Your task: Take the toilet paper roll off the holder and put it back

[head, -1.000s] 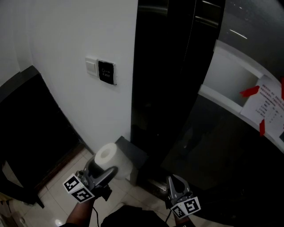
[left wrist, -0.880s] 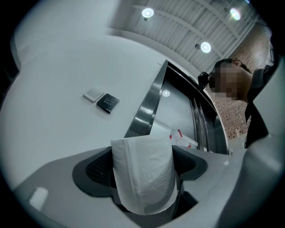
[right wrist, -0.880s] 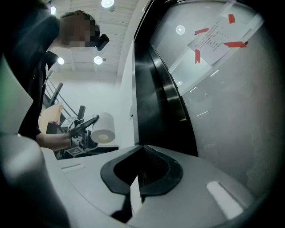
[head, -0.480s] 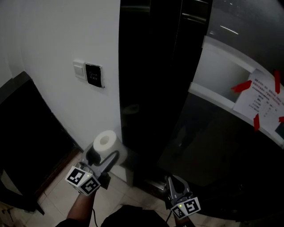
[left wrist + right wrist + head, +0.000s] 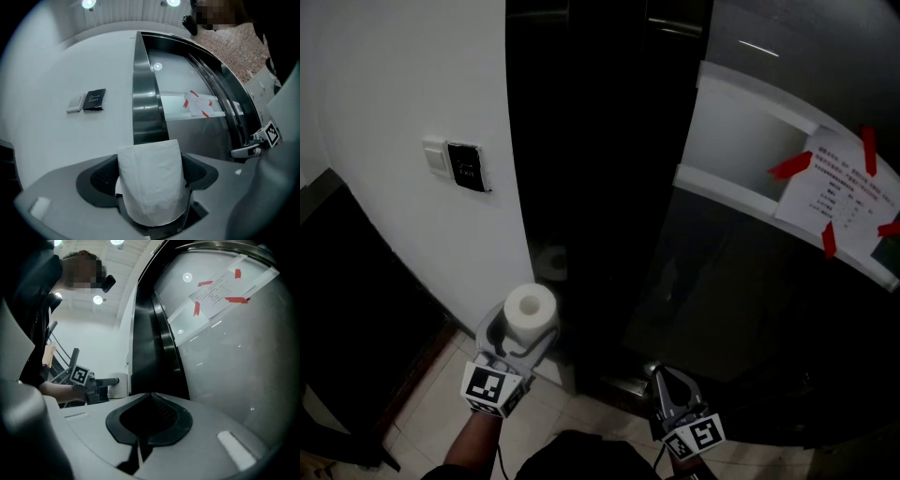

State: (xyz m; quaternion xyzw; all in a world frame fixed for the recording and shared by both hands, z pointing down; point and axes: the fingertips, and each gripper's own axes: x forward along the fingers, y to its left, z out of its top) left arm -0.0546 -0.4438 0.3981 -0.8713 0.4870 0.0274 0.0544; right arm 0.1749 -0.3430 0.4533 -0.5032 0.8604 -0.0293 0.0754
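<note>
A white toilet paper roll point(image 5: 531, 314) stands upright between the jaws of my left gripper point(image 5: 521, 330), which is shut on it; the left gripper view shows the roll point(image 5: 151, 183) pinched between the dark pads, a loose sheet hanging over its front. It is held in the air beside the white wall and the black pillar point(image 5: 581, 187). My right gripper point(image 5: 661, 382) is lower right, shut with nothing in it; its pads point(image 5: 150, 420) meet. The right gripper view shows the roll point(image 5: 119, 385) and left gripper at left. No holder is in view.
A white wall point(image 5: 412, 84) carries a switch and a black exit button point(image 5: 465, 168). Right of the pillar curves a dark glass partition point(image 5: 750, 309) with a taped paper notice point(image 5: 839, 197). Pale floor tiles point(image 5: 431, 412) lie below, with a dark panel at far left.
The left gripper has carried the roll a little to the right and upward, up against the black pillar. The head view has swung right, and the dark box near the roll has left view.
</note>
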